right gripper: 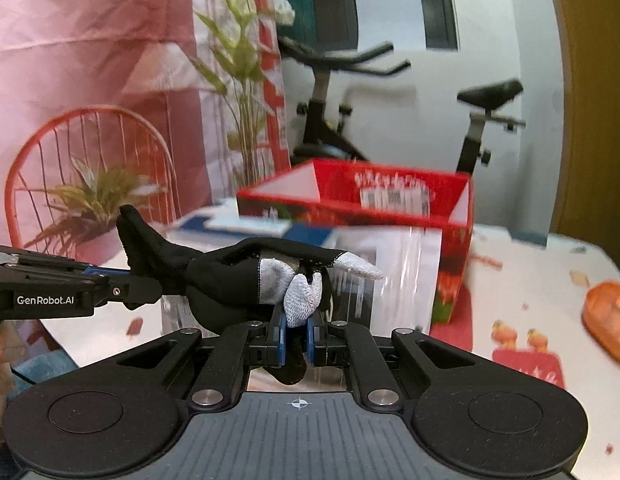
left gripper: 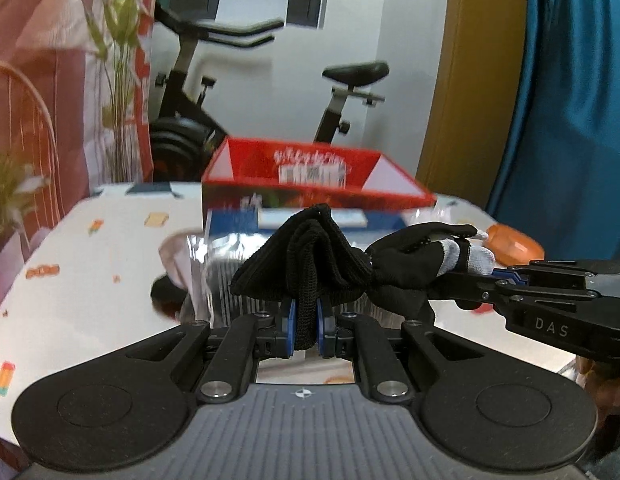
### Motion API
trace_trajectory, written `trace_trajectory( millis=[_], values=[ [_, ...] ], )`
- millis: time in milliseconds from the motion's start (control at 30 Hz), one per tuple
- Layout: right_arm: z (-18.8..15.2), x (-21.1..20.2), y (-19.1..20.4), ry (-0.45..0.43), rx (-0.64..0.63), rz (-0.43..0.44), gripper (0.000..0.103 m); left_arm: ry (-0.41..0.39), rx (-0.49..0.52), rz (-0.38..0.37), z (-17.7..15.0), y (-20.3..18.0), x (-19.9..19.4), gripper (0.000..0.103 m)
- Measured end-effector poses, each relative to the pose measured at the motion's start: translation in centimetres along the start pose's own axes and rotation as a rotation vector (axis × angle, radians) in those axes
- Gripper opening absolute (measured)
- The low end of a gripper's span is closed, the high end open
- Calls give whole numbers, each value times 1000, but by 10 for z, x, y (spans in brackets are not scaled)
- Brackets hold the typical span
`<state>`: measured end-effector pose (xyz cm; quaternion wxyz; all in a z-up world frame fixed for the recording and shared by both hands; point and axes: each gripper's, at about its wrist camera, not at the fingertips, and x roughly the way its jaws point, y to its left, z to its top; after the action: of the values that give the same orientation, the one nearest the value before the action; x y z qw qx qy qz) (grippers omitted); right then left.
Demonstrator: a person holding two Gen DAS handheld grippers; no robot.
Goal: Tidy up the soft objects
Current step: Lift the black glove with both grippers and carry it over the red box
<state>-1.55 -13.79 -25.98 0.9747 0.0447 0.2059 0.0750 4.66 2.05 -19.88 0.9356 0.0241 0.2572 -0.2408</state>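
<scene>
Above table, both claws clamp glove.

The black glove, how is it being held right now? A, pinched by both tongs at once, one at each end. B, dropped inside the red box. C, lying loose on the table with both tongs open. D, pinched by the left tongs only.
A: the left tongs clamp the glove at its knit cuff, while the right tongs clamp its grey-tipped finger end, so it hangs between them in front of the red box.
</scene>
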Motion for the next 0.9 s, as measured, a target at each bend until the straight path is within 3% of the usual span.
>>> trace_trajectory(
  millis=[300, 433, 567, 800, 900],
  values=[
    [50, -14, -3, -115, -30, -19, 9, -45, -4, -54, 47, -1, 11, 11],
    [78, -8, -15, -148, -31, -29, 9, -51, -21, -77, 73, 3, 27, 11],
    [105, 9, -29, -150, -41, -33, 9, -61, 25, -79, 99, 3, 48, 11],
    [143, 59, -61, -116, 24, -47, 9, -10, 69, -53, 138, 7, 120, 11],
    [153, 95, -72, -59, 34, -60, 9, 86, 62, -53, 148, 9, 158, 11]
  ],
)
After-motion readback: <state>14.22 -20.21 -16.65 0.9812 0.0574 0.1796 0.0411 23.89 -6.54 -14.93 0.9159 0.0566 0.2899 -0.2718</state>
